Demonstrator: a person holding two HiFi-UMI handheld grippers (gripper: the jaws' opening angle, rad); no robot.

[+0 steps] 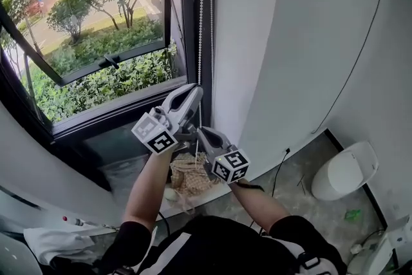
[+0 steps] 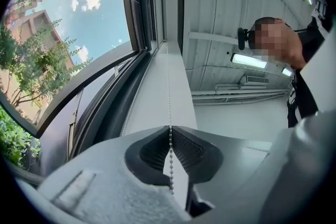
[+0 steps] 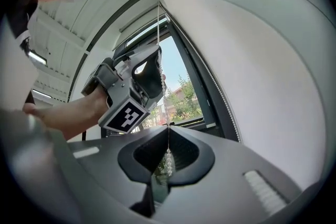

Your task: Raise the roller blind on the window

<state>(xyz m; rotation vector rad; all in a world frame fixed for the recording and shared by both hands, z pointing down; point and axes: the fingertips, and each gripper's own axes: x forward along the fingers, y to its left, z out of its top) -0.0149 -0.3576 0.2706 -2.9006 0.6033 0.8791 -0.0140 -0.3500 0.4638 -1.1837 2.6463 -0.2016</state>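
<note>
The white bead chain [image 1: 201, 9] of the blind hangs along the dark window frame [image 1: 187, 22], next to the white wall. My left gripper [image 1: 193, 92] points up at it and is shut on the chain [image 2: 169, 86], which runs straight up from between the closed jaws [image 2: 170, 131]. Just below it, my right gripper [image 1: 201, 132] is shut on the same chain [image 3: 158, 34], beads showing between its pads [image 3: 168, 131]. The left gripper [image 3: 152, 68] sits directly above in the right gripper view. In the head view, no blind covers the window glass [image 1: 96, 42].
A tilted-open window sash [image 1: 109, 61] looks onto green shrubs. A woven tan bundle [image 1: 190, 174] lies on the floor under the grippers. A white rounded fixture [image 1: 344, 170] stands at the right, and a black cable [image 1: 278, 170] runs down the wall.
</note>
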